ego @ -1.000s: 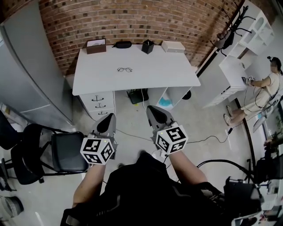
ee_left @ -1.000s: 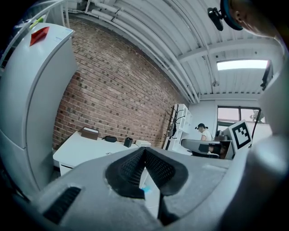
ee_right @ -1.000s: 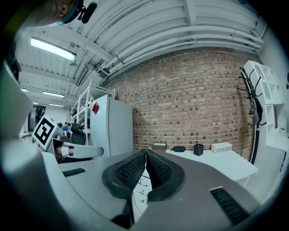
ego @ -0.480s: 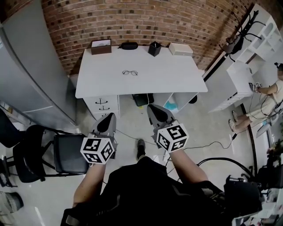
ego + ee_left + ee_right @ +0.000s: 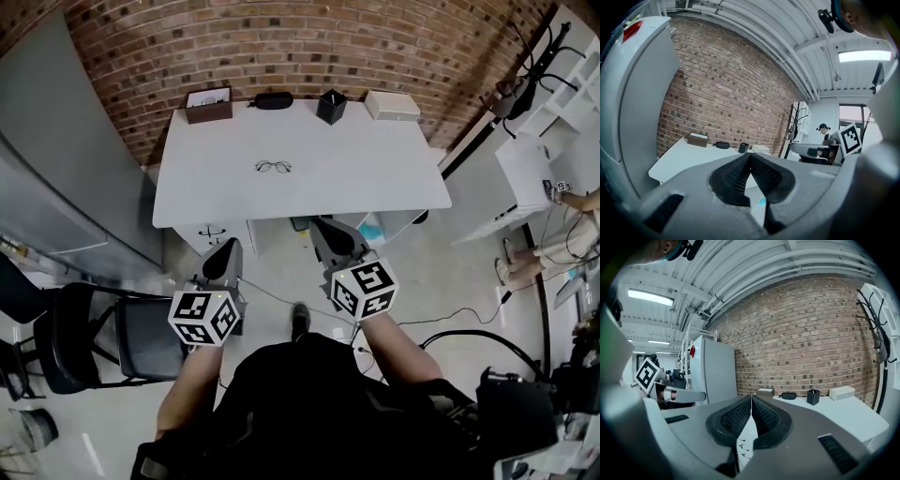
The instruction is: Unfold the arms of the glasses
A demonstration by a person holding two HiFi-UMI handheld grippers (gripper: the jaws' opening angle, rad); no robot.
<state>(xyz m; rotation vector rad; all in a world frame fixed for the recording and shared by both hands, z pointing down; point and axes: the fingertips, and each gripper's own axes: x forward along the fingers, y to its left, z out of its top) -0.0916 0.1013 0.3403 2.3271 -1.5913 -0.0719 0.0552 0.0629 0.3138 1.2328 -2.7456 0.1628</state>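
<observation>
A pair of thin-framed glasses [image 5: 273, 167] lies on the white desk [image 5: 375, 178], left of its middle, apart from both grippers. My left gripper [image 5: 228, 250] is held in front of the desk's near edge, over the floor, shut with nothing in it. My right gripper [image 5: 328, 231] hangs just short of the same edge, shut and empty too. In the left gripper view the jaws [image 5: 749, 157] meet tip to tip with the desk [image 5: 679, 157] beyond them. In the right gripper view the shut jaws [image 5: 751, 399] point at the desk [image 5: 843, 416].
Along the desk's back edge stand a brown box [image 5: 208, 103], a dark glasses case [image 5: 272, 99], a black pen cup [image 5: 331, 106] and a white box [image 5: 392, 105]. A drawer unit [image 5: 216, 232] sits under the desk. A black chair [image 5: 103, 337] stands at my left, a grey cabinet [image 5: 66, 169] behind it. Cables [image 5: 469, 337] cross the floor.
I have walked toward the desk: it has come nearer and now reaches down to the gripper tips. Both grippers stay shut and side by side.
</observation>
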